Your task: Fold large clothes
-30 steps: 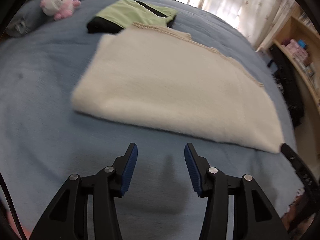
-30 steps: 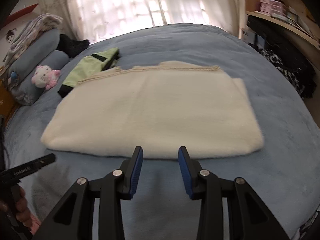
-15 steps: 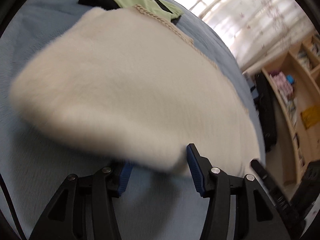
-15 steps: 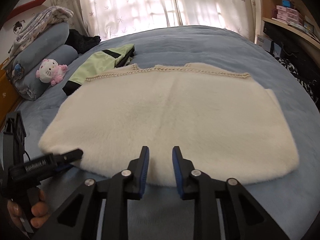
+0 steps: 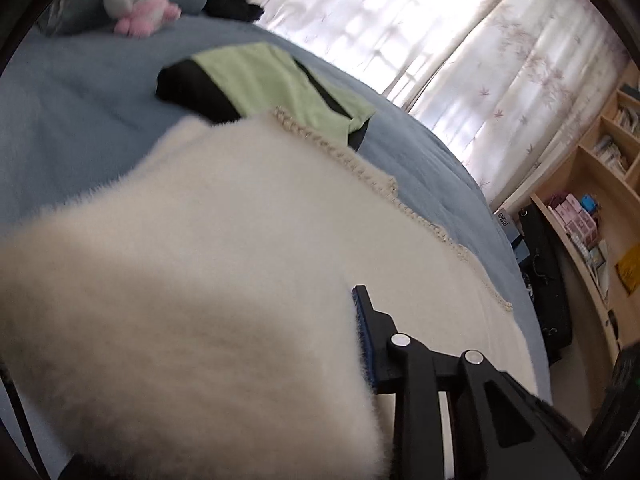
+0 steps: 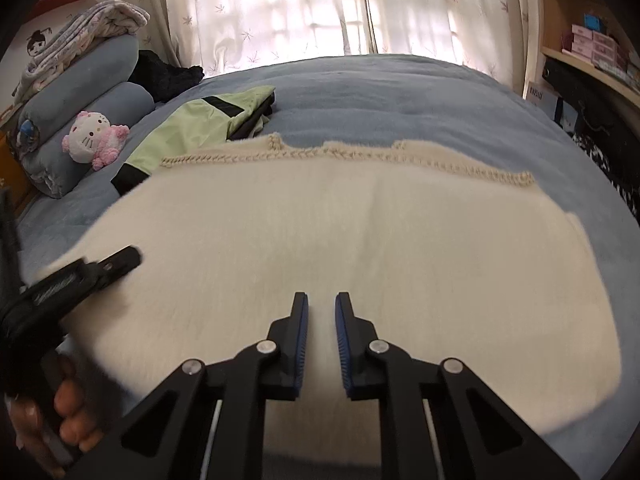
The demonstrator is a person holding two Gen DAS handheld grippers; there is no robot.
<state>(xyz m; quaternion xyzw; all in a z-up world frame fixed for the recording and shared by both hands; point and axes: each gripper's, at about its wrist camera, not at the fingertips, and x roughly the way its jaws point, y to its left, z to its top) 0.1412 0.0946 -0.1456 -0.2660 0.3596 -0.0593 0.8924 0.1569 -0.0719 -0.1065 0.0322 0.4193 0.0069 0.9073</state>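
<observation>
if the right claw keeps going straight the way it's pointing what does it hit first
Most likely the cream fuzzy garment: the right claw already sits over its near edge, nearly closed. Whether it is pinching fabric is unclear.

My right tool is matte black plastic: two angular, cut-out arms with blue ribbed pads and round silver screws. My left tool looks the same, perhaps bearing white lettering. My bare fingers wrap its handle.
</observation>
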